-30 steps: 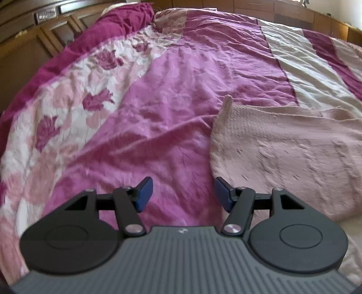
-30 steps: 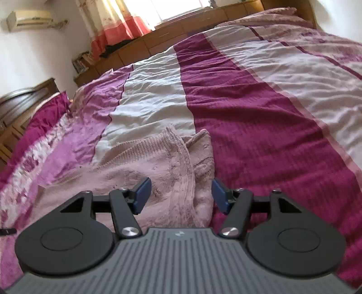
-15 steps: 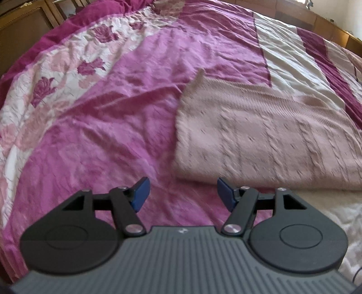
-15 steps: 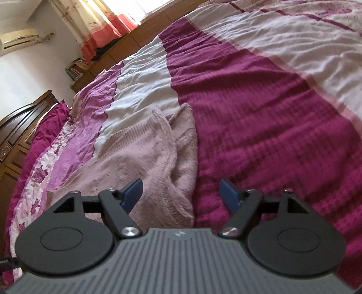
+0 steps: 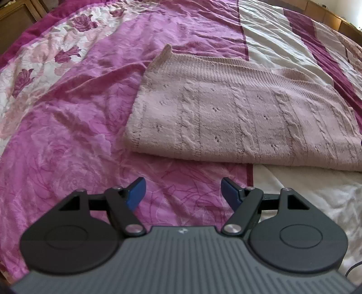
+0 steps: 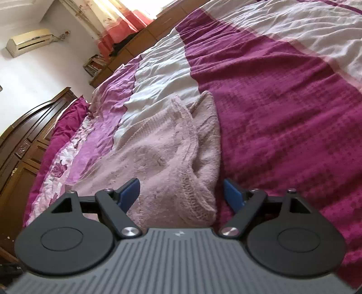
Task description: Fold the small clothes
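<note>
A pale pink cable-knit sweater point(image 5: 244, 113) lies flat on the bed, its folded near edge running across the left wrist view. My left gripper point(image 5: 182, 192) hovers just short of that edge over the pink bedspread, its jaws opening with nothing between them. In the right wrist view the sweater point(image 6: 163, 158) shows its bunched end with a stitched hem. My right gripper point(image 6: 181, 194) is low over this end, jaws opening; the knit lies between the blue pads point(image 6: 130, 192) but they do not press on it.
The bed carries a patchwork cover point(image 5: 67, 117) of pink, floral, white and dark magenta point(image 6: 282, 113) strips. A dark wooden headboard point(image 6: 25, 140) stands at the left. Wooden cabinets, a curtain point(image 6: 122, 20) and a wall air conditioner point(image 6: 29, 40) lie beyond the bed.
My left gripper has moved back from the sweater's side toward its near folded edge and opened wider. My right gripper has sunk toward the bunched end and spread its jaws.
</note>
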The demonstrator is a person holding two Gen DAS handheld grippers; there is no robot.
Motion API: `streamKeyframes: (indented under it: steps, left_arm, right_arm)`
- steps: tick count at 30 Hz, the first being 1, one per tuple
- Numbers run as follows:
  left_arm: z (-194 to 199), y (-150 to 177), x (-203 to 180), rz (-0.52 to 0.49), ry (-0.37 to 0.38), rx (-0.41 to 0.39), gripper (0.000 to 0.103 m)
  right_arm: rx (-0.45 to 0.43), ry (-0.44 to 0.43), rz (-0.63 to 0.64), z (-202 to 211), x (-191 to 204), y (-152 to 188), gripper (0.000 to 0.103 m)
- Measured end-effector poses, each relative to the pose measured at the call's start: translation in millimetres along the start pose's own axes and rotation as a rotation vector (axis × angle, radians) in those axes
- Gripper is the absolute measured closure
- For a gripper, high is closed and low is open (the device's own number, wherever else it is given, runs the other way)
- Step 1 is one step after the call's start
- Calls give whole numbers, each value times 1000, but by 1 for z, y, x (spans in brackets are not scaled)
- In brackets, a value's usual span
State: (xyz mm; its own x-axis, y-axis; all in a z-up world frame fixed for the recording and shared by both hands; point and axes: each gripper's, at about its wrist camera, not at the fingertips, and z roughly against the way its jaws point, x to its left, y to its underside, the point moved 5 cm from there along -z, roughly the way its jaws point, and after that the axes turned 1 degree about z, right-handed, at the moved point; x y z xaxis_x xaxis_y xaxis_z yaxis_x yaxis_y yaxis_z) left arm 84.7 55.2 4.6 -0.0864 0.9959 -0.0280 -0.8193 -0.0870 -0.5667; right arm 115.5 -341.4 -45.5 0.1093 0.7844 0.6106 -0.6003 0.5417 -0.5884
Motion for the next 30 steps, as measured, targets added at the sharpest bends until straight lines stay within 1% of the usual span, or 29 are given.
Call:
streamKeyframes:
  steps: [8, 13, 15, 16, 19, 22, 30]
  left_arm:
    - [-6, 7, -4, -24, -37, 11, 29]
    - [-8, 8, -4, -35, -46, 15, 29]
    - [-8, 8, -4, -39, -50, 17, 29]
    - [-9, 9, -5, -42, -51, 18, 29]
    - [-11, 10, -5, -47, -53, 23, 29]
    - [-12, 11, -5, -46, -53, 24, 29]
    - [-14, 12, -4, -46, -55, 27, 28]
  right_arm:
    - [-31, -41, -60, -6, -6, -4, 18]
    - [-52, -38, -55, -7, -4, -3, 18]
    - [-56, -43, -47, -7, -3, -2, 21]
    - [-57, -46, -44, -7, -2, -2, 28]
    - [-58, -42, -44, -8, -2, 0, 38]
    - [-61, -40, -53, -8, -6, 0, 40]
    - [-51, -30, -30, -12, -6, 1, 40]
